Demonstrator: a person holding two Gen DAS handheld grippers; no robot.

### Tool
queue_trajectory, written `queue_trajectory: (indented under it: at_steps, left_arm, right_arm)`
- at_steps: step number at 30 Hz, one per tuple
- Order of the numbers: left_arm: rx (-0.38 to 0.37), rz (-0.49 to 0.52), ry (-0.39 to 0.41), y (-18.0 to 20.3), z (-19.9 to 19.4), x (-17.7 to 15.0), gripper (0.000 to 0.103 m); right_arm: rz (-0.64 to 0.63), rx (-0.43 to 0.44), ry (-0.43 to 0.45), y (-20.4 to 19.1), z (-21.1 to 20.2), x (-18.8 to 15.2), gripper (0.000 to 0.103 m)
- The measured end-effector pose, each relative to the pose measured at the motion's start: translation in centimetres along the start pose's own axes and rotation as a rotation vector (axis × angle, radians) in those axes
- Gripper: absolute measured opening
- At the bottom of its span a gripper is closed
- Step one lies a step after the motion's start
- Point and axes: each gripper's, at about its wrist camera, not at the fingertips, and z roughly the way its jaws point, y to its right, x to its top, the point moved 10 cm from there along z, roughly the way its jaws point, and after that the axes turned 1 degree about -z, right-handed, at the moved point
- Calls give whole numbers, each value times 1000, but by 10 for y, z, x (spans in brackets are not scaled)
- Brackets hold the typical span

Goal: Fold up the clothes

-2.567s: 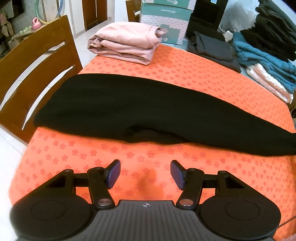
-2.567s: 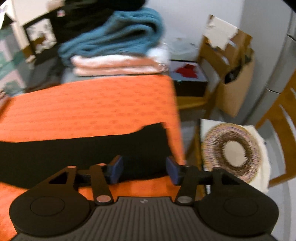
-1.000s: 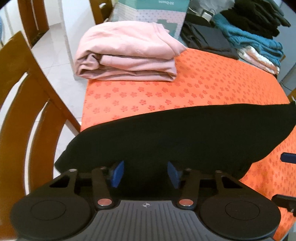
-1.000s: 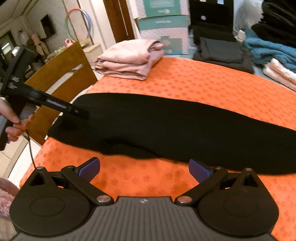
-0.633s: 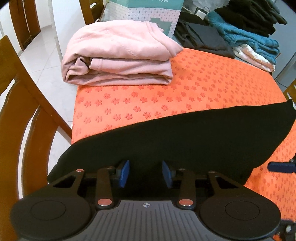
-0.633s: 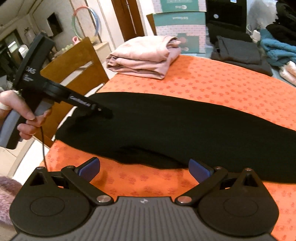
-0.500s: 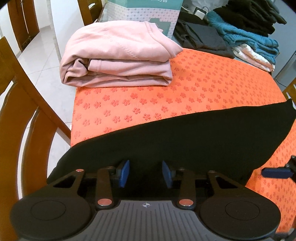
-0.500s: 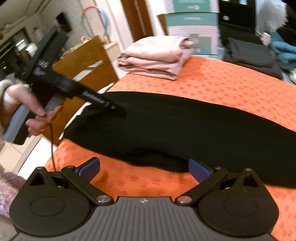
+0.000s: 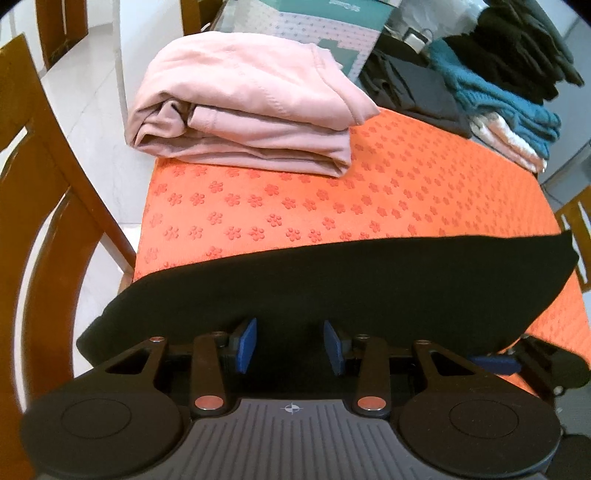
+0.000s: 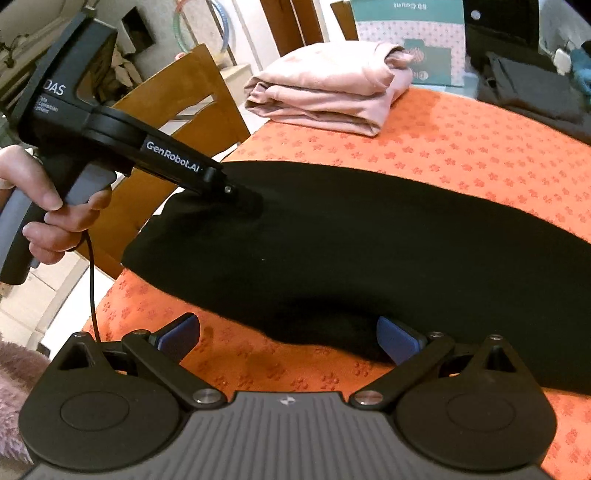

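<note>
Black cloth (image 10: 369, 251) lies stretched in a long band across the orange table cover (image 9: 388, 199), its left end hanging a little past the table edge near the wooden chair (image 10: 173, 118).

The left gripper (image 9: 289, 345) points down at that end of the cloth. In its own view the two blue pads (image 9: 245, 345) stand a moderate way apart with black fabric filling the space between them; whether they pinch it I cannot tell. In the right wrist view its tip sits down in the fabric, which puckers around it, and a hand (image 10: 44, 206) holds the grip.

The right gripper (image 10: 288, 338) hangs low over the near edge of the cloth with its jaws spread wide. Its left pad (image 10: 181, 336) is over bare orange cover, and its right pad is over the black hem. Nothing is clamped between them.

A folded pink garment (image 9: 243, 107) sits at the far corner of the table, well apart from the black cloth. Behind it stands a teal and white box (image 9: 306, 26), and stacked dark, blue and pale clothes (image 9: 495, 88) fill the far right.
</note>
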Motion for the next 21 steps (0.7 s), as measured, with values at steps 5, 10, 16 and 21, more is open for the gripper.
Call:
queue_trajectory:
  at_steps: [5,10,16,21]
  left_arm:
    - [-3,-5,-2,0,-1,0,43]
    - [-18,-12,7,-2,-2,-1,43]
    - [-19,-11,16,-4,-8,-4,44]
    - [-6,21,9,-3,-10,-12,44]
  right_arm:
    - [-37,153,-24,-21,0,-7,103]
    - [-111,284,-68,-39,-23,-23,102]
    - [-115,205,-41,-25,-28,-21,101]
    - [-21,189,14,-9,-25,-8,101]
